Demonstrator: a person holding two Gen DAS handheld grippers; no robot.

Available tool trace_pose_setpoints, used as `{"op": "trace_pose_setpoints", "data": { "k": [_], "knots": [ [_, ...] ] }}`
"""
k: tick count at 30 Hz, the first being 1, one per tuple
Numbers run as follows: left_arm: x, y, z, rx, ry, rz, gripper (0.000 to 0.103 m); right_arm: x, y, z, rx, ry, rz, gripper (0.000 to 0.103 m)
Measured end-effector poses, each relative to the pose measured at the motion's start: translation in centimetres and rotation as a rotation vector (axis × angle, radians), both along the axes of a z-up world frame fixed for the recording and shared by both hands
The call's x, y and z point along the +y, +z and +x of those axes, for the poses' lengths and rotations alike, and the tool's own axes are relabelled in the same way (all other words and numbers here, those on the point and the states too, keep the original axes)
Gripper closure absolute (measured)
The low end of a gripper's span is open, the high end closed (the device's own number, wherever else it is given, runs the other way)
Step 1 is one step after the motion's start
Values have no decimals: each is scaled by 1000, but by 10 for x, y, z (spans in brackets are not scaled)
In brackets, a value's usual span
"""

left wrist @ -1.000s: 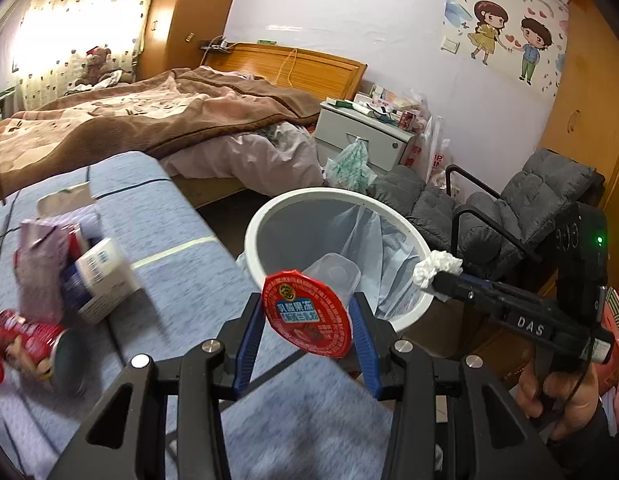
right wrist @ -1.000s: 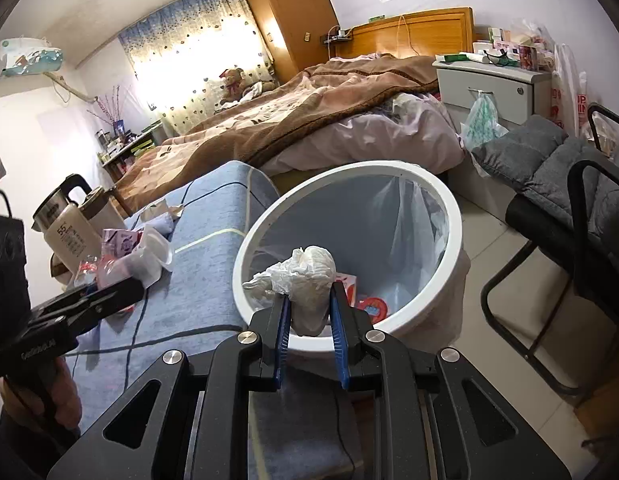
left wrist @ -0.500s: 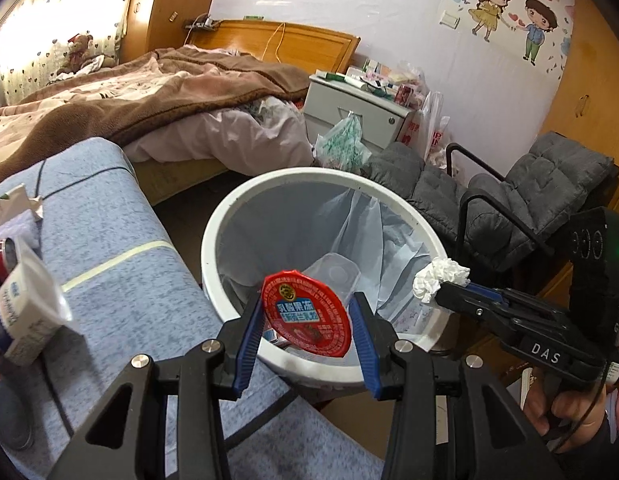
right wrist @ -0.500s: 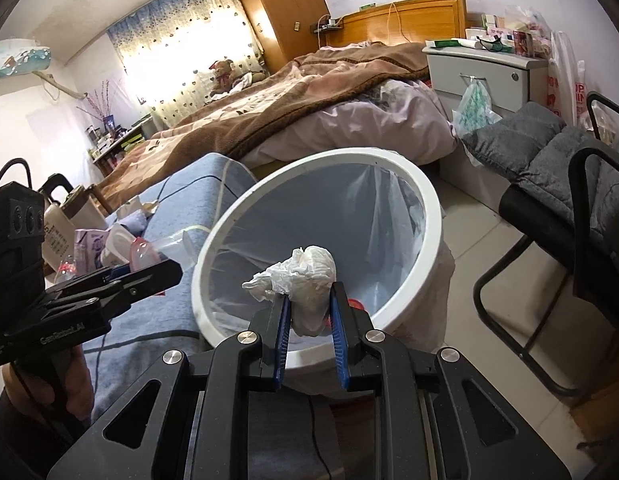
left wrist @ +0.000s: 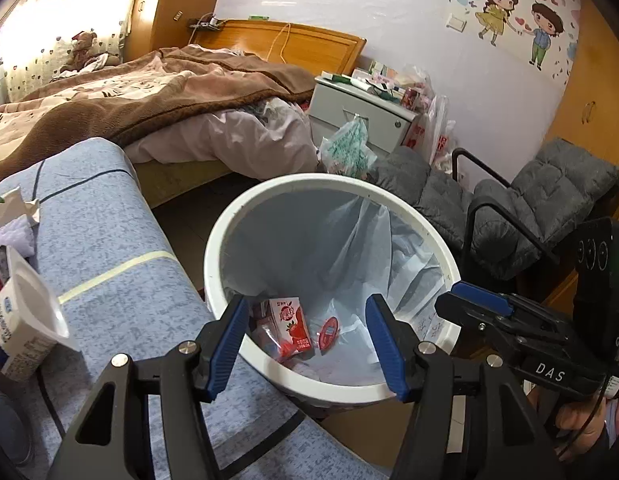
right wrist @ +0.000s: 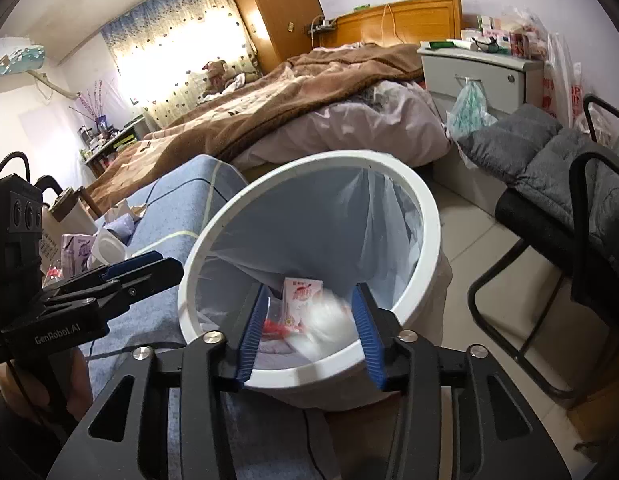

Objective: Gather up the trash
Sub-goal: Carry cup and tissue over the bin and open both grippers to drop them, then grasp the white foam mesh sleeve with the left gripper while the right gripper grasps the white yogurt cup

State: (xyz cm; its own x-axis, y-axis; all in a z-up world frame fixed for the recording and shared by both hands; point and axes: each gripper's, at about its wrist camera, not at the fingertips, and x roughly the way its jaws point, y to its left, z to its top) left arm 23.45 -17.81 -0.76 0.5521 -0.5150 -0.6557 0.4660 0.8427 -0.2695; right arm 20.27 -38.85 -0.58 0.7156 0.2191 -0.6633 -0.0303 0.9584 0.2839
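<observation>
A white trash bin (left wrist: 213, 248) with a clear liner stands beside the blue-covered table (left wrist: 109, 240); it also shows in the right wrist view (right wrist: 429, 216). My left gripper (left wrist: 305, 330) is open and empty above the bin's near rim. The red round lid (left wrist: 328, 330) lies inside the bin next to a strawberry milk carton (left wrist: 289, 326). My right gripper (right wrist: 307, 322) is open above the bin; the white crumpled tissue (right wrist: 329, 320) is a blur falling between its fingers. Each gripper shows in the other's view: the right (left wrist: 481, 308) and the left (right wrist: 137, 268).
On the table to the left lie a white yogurt cup (left wrist: 25, 320), a can, cartons and wrappers (left wrist: 9, 208). A grey padded chair (left wrist: 529, 208) stands right of the bin. A bed (left wrist: 149, 104) and a nightstand (left wrist: 361, 112) are behind.
Both grippers have opened over the bin. The red lid has dropped from the left gripper into the bin. The tissue has left the right gripper and is falling.
</observation>
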Motion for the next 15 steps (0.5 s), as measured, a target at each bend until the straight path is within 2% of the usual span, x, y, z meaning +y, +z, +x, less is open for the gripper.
{"op": "trace_pose_setpoints", "data": {
  "k": [15],
  "knots": [
    [53,17,-50,-37,101,-4,40,39,23,-38,-45,59,23,57]
  ]
}}
